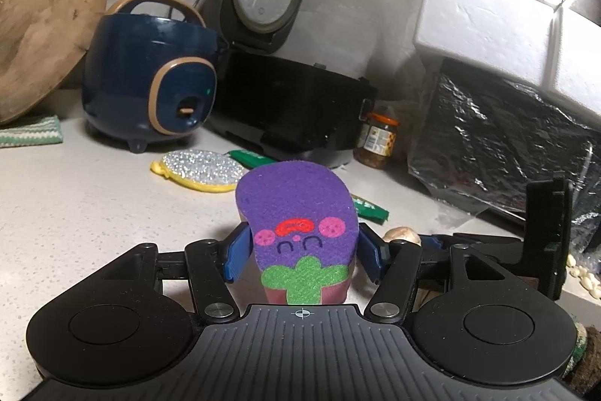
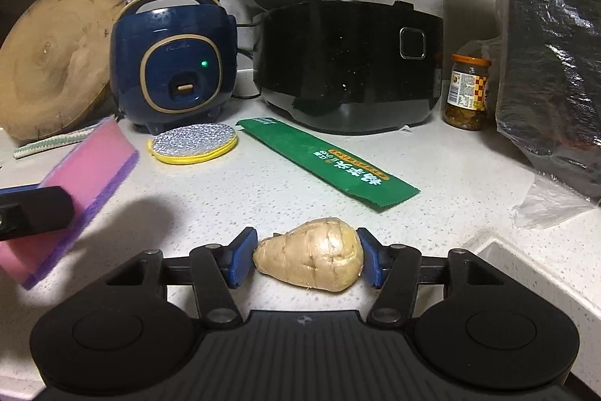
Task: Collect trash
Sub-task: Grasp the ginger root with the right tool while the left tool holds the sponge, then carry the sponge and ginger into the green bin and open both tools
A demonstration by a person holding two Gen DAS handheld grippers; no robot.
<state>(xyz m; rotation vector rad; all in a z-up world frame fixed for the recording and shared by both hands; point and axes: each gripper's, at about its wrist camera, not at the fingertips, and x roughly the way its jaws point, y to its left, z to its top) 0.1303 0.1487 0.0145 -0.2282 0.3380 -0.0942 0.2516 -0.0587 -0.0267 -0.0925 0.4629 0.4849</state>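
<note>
Purple sponge (image 1: 296, 232) pinched in left hand-held gripper (image 1: 300, 252), ginger root (image 2: 311, 256) seemingly clamped by right hand-held gripper (image 2: 306, 258), open speckled counter (image 2: 240, 198) ahead, counter edge near right.

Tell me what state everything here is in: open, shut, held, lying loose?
Left gripper: shut on the purple sponge.
Right gripper: pads at both ends of the ginger.
Black cooker: lid up.
Blue cooker: shut, green light on.
Jar: lid on, upright.
Green wrapper: lying flat.
Round scrubber: lying flat.
Wooden board: leaning upright.
</note>
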